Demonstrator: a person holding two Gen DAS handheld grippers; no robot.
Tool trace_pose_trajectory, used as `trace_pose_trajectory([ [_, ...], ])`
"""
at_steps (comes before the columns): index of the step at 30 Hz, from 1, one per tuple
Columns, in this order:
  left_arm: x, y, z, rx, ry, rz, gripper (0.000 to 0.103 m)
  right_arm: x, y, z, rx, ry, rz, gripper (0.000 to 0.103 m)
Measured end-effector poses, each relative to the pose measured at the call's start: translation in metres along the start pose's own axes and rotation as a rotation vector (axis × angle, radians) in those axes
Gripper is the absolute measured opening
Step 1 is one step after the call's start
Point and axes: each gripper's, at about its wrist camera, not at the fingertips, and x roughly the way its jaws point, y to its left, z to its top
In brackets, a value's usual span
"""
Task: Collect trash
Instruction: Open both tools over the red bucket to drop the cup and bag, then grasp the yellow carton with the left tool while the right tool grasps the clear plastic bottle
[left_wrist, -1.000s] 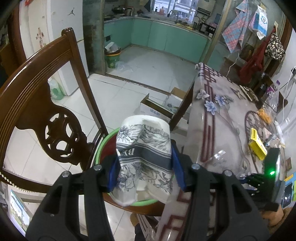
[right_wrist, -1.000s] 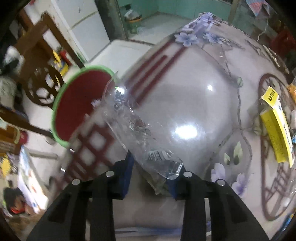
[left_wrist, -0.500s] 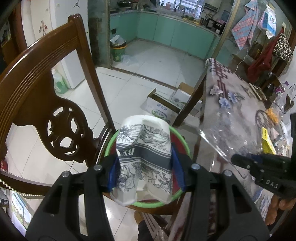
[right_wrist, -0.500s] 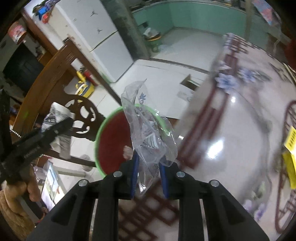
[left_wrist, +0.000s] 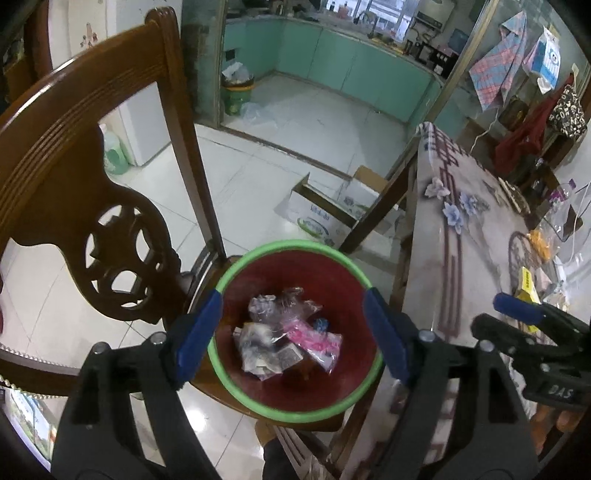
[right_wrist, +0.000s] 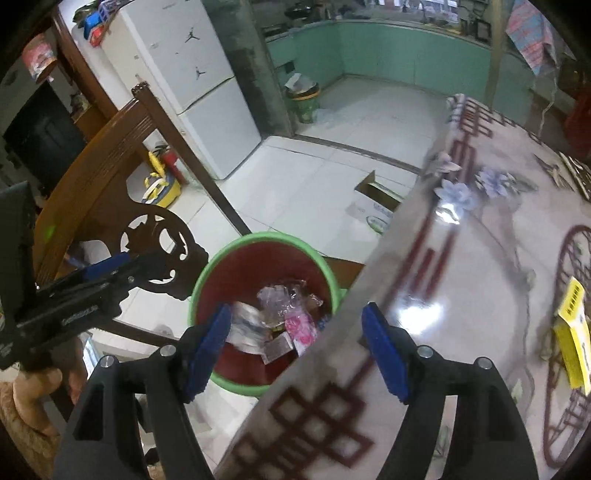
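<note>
A red bin with a green rim (left_wrist: 295, 246) (right_wrist: 258, 238) stands on the seat of a wooden chair beside the table. Inside lie crumpled wrappers: a printed paper wad (left_wrist: 258, 350), clear plastic (left_wrist: 284, 302) (right_wrist: 284, 295) and a pink packet (left_wrist: 317, 341) (right_wrist: 301, 328). My left gripper (left_wrist: 293, 338) is open and empty right above the bin. My right gripper (right_wrist: 299, 347) is open and empty over the bin's edge and the table's corner; it also shows in the left wrist view (left_wrist: 517, 308).
The carved chair back (left_wrist: 92, 206) rises left of the bin. The table with a glossy flowered cover (right_wrist: 480, 258) lies to the right, with a yellow box (right_wrist: 574, 332) on it. A cardboard box (left_wrist: 328, 210) sits on the tiled floor beyond.
Both grippers have opened. The printed paper wad dropped from the left one and the clear plastic bag from the right one into the bin.
</note>
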Motion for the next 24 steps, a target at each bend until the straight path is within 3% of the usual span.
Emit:
trace_pose_trajectory([
  [14, -0.033, -0.025, 0.003, 0.04, -0.092, 0.016, 0.076, -0.032, -0.022, -0.026, 0.059, -0.048, -0.009, 0.074],
  [24, -0.061, -0.074, -0.024, 0.064, -0.129, 0.041, 0.076, -0.068, -0.054, -0.058, 0.074, -0.089, 0.015, 0.075],
])
